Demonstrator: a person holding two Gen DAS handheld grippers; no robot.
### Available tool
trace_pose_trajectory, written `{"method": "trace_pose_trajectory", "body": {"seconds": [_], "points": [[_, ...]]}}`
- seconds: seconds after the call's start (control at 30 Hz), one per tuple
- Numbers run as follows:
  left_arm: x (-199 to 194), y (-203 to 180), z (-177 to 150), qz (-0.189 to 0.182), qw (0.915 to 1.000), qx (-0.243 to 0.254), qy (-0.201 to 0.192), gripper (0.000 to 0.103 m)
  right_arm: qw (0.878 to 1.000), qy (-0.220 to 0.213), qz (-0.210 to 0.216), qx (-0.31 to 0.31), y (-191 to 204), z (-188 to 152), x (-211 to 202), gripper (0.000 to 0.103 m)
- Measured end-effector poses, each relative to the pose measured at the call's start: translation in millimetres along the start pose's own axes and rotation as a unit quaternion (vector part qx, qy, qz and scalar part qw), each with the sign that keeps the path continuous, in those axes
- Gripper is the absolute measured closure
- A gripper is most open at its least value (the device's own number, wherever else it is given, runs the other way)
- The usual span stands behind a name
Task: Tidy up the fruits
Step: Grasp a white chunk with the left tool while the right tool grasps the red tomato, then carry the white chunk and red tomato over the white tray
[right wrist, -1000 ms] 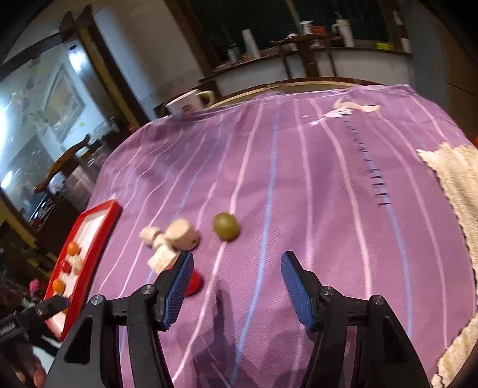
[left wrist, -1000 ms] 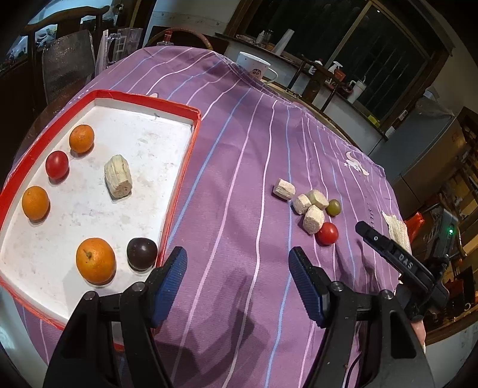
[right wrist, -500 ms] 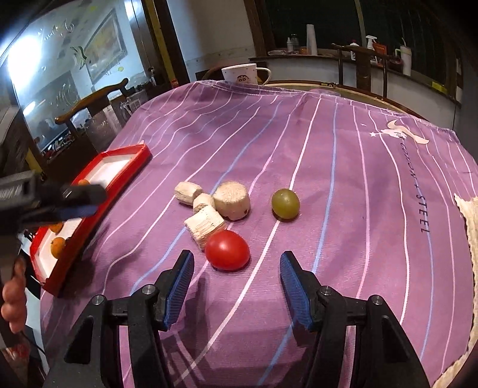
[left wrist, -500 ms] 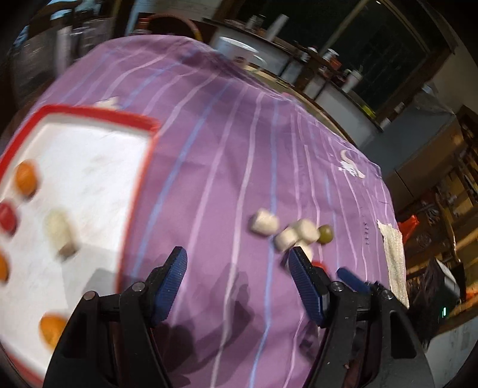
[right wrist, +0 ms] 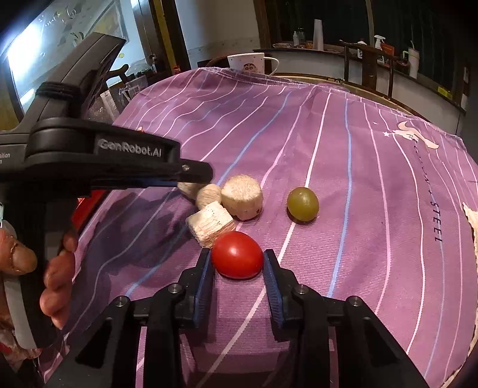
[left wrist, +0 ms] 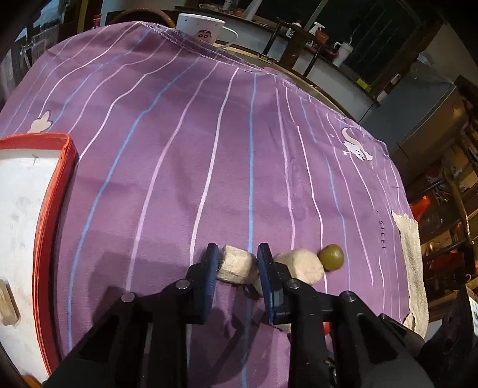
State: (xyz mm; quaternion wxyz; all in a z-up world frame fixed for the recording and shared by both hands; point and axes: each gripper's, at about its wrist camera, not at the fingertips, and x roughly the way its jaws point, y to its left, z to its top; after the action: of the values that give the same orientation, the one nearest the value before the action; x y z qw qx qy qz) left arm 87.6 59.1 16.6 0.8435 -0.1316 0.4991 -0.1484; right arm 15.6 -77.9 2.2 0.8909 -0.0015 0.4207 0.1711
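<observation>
In the left wrist view my left gripper is shut on a beige banana chunk resting on the purple striped cloth. Another chunk and a green grape lie just right of it. In the right wrist view my right gripper is shut on a red tomato on the cloth. Three beige chunks and the green grape lie just beyond it. The left gripper's body reaches in from the left over the far chunks.
The red-rimmed white tray sits at the left of the cloth with a banana piece inside. A white mug stands at the table's far edge. A beige rag lies at the right edge.
The left gripper swung right from the tray, reached the banana chunk and closed on it. The right gripper moved forward and closed on the red tomato.
</observation>
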Motion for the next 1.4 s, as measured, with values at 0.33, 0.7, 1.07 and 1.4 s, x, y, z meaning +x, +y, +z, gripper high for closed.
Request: {"method": "trace_pose_trajectory", "body": {"seconds": [0.33, 0.7, 1.07, 1.4], "points": [[-36, 11, -30, 0.020, 0.9996, -0.008, -0.018, 0.078, 1.000, 0.004, 0.007, -0.001, 1, 1, 1, 0.066], [-49, 29, -55, 0.037, 0.9984, -0.015, -0.039, 0.078, 1.000, 0.006, -0.005, 0.000, 5, 0, -1, 0.066], [-83, 49, -72, 0.005, 0.9959, -0.050, -0.075, 0.078, 1.000, -0.007, -0.003, 0.025, -2, -14, -25, 0.066], [-115, 56, -81, -0.013, 0.9923, -0.060, -0.107, 0.078, 0.999, -0.014, 0.019, 0.038, 4, -23, -40, 0.066]]}}
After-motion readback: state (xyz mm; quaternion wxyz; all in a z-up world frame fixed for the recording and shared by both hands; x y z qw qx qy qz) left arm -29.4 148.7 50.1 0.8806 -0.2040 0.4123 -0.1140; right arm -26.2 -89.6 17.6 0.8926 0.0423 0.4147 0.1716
